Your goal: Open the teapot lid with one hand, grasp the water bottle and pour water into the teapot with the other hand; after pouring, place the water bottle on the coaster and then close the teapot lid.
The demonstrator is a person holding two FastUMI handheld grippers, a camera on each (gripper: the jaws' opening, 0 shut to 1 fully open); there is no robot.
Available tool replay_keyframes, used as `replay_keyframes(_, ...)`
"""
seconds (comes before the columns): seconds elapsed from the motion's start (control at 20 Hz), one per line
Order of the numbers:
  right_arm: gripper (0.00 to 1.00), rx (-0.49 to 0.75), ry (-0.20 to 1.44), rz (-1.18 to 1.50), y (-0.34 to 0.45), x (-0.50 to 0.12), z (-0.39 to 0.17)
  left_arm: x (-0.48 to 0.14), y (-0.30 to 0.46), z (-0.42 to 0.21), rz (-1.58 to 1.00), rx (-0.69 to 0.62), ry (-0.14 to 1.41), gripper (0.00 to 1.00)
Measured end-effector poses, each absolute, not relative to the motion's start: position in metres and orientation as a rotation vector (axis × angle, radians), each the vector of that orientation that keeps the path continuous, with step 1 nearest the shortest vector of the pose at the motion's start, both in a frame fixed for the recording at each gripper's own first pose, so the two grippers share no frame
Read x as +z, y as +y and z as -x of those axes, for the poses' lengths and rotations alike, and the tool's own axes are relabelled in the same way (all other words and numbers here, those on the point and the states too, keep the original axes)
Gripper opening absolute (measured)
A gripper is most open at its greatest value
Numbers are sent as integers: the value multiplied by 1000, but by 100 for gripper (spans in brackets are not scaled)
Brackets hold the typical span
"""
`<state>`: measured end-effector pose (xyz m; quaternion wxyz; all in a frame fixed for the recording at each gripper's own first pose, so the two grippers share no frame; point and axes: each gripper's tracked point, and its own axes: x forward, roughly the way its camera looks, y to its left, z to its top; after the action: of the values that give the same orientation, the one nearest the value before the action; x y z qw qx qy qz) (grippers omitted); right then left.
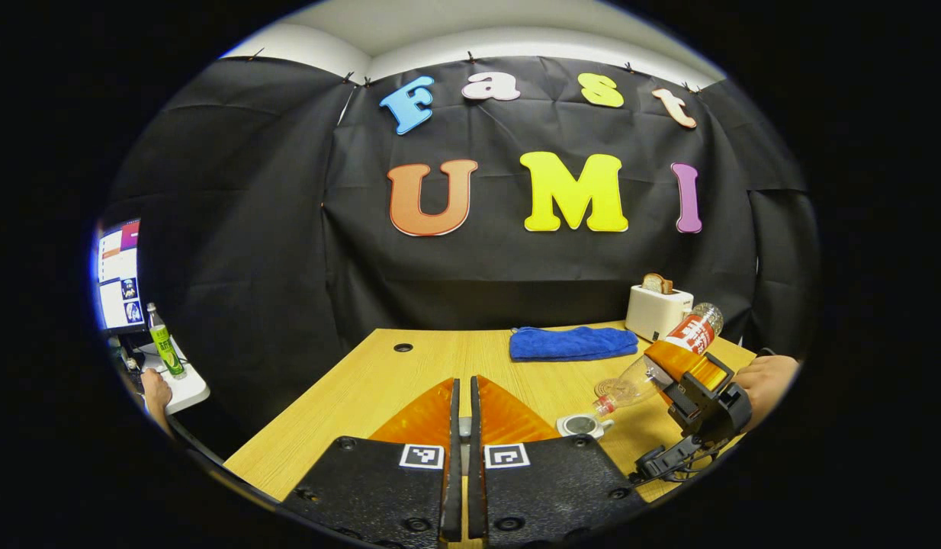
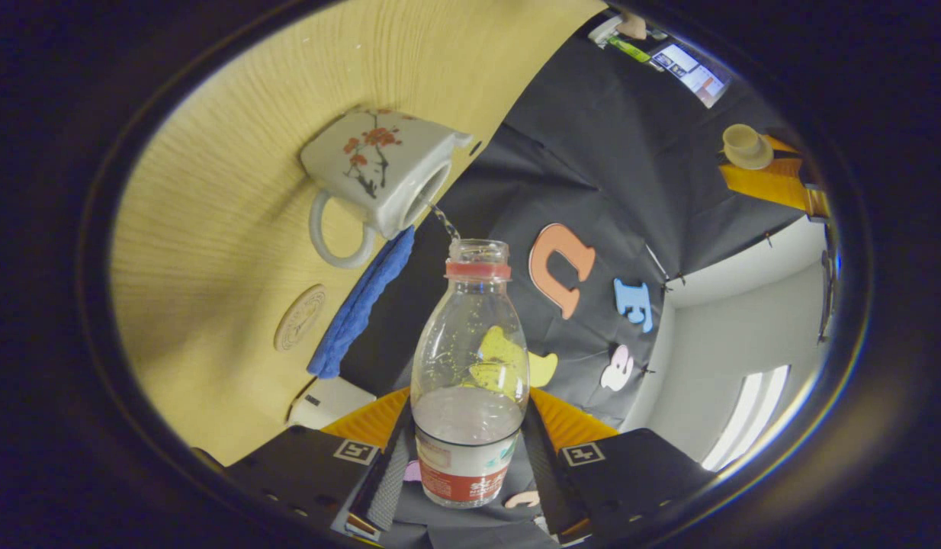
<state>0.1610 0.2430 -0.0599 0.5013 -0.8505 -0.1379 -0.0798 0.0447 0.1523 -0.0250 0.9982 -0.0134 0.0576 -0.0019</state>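
My right gripper [image 2: 470, 435] is shut on a clear water bottle [image 2: 470, 343] with a red label and no cap, tilted mouth-down. A thin stream of water [image 2: 444, 221] runs from its mouth into the open white teapot [image 2: 379, 168], which has a red flower pattern. In the left gripper view the same bottle [image 1: 653, 366] leans over the teapot [image 1: 581, 425], with the right gripper [image 1: 688, 370] and a hand behind it. My left gripper [image 1: 461, 396] is shut on the teapot lid [image 2: 741, 145], held up and off to the side. A round coaster [image 2: 300, 316] lies on the table near the teapot.
A folded blue cloth [image 1: 573, 343] lies at the back of the wooden table [image 1: 379, 381], with a white toaster [image 1: 657, 309] to its right. Off the table's left side are a monitor [image 1: 120, 274], a green bottle [image 1: 165, 347] and a person's hand [image 1: 156, 393].
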Motion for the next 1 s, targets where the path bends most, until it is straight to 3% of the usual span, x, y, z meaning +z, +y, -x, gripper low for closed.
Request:
replay_keyframes(0.65,70,-222,-450,2170,265,-37,-158,-27,155,-46,29,-3,121,5)
replay_keyframes(1.0,72,-156,-305,1922,237,-44,-169,-31,159,-48,27,6,131,5)
